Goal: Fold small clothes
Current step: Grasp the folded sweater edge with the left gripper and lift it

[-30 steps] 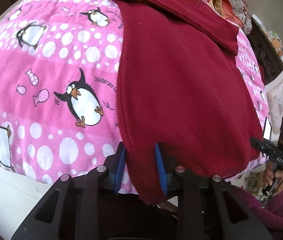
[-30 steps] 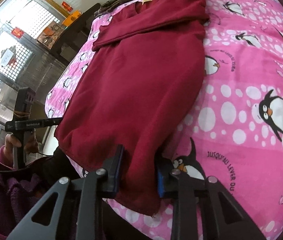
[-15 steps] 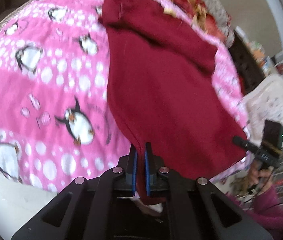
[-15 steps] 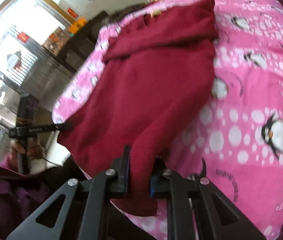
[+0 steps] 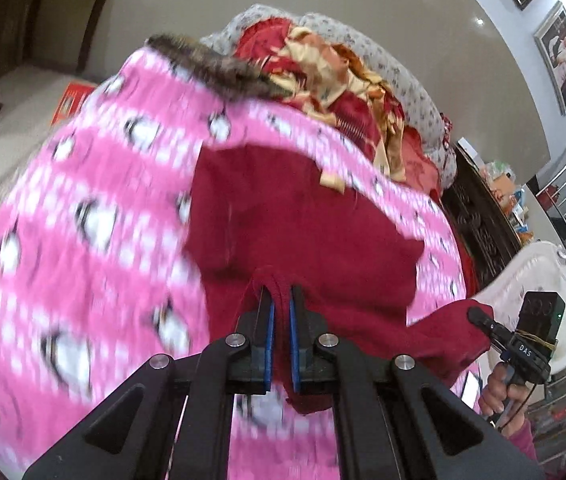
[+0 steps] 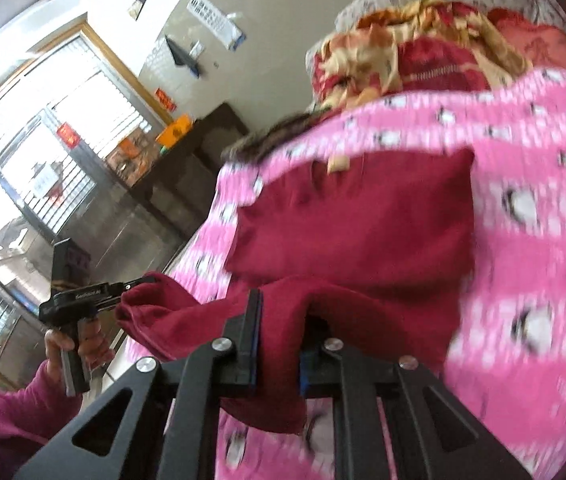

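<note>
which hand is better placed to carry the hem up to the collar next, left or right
Neither clearly: both. The left gripper and right gripper are each shut on a bottom corner of the maroon sweater, lifted off the pink penguin blanket, so they should likely move together.

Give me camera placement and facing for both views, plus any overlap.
Left wrist: sits on the left gripper, looks along its fingers over the maroon garment and pink penguin blanket; the right gripper and the person's right hand show at right.
Right wrist: sits on the right gripper, same garment and blanket; the left gripper and the left hand show at left.
Shared: the garment, the blanket, the clothes pile, each other's gripper.
</note>
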A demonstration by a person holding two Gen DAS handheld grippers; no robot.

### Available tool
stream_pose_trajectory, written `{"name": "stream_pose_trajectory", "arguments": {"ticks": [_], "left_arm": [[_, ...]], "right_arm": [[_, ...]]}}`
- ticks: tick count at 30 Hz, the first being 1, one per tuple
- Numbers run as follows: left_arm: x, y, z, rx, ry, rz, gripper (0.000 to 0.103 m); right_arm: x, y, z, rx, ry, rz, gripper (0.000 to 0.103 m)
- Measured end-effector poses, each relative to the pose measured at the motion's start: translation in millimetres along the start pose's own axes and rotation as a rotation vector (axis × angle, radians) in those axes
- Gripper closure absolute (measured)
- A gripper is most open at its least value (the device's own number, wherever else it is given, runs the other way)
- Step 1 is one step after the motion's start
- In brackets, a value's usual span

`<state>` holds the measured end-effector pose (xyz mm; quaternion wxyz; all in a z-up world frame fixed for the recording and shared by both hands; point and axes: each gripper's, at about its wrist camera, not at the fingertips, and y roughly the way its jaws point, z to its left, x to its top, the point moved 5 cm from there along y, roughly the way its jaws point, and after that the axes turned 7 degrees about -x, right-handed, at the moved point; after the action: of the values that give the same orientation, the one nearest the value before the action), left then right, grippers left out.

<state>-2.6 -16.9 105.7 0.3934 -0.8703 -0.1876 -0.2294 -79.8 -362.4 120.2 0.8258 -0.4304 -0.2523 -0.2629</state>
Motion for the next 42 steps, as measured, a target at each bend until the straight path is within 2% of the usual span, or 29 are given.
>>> {"name": "stream_pose_trajectory", "arguments": {"ticks": [5,9,19,23,24,26,28,29,31,35,36,37,39,42], "left_arm": [[49.9,40.1,8.5,0.045,-0.004,-0.029,0.103],[73.7,75.1,22.8,0.090,-0.024,-0.015,0.103],[96.3,133.3,43.3,0.174,-0.037,0.030,0.103],[102.4,145.0,51.1,0.177,-0.062,0.027,0.103],[103.6,147.0,51.9,0.167,-0.066,0.026,0.103],[105.3,148.3,53.8,0.153,-0.082,0.026,0.103],[106.0,147.3,55.0,0.134,-0.101,0.026,0.103],[106.2,146.1,54.4,0.129,-0.102,0.030,0.103],[106.4,142.9,51.1,0.120,-0.080,0.037,0.103],[105.2,131.8,45.0,0.108,-0.060,0.033,0.103],[105.9,128.8,45.0,0.099,-0.067,0.024,0.098],[107.5,125.2,45.6,0.096,-0.073,0.008,0.089],[112.8,117.3,47.5,0.091,-0.083,-0.034,0.083],[116.3,115.3,49.0,0.079,-0.104,-0.035,0.083]], "right_arm": [[56.9,27.5,-23.4,-0.042,0.034,-0.050,0.090],[84.8,61.4,-48.6,-0.080,0.073,-0.029,0.090],[104.9,120.0,-92.3,-0.145,0.125,0.050,0.090],[112.9,136.1,-103.1,-0.168,0.142,0.067,0.088],[114.5,138.2,-105.5,-0.168,0.154,0.072,0.084],[117.3,139.5,-109.4,-0.157,0.180,0.073,0.076],[119.8,136.1,-109.6,-0.137,0.195,0.061,0.064],[120.9,131.9,-108.6,-0.124,0.196,0.048,0.062],[122.8,121.1,-106.3,-0.125,0.190,0.015,0.053],[124.5,91.9,-102.8,-0.181,0.166,-0.070,0.051],[124.0,85.5,-98.8,-0.185,0.143,-0.085,0.051],[121.2,79.8,-91.6,-0.197,0.102,-0.102,0.051],[115.9,75.8,-80.7,-0.221,0.042,-0.113,0.052],[107.2,85.9,-64.8,-0.220,-0.038,-0.073,0.055]]}}
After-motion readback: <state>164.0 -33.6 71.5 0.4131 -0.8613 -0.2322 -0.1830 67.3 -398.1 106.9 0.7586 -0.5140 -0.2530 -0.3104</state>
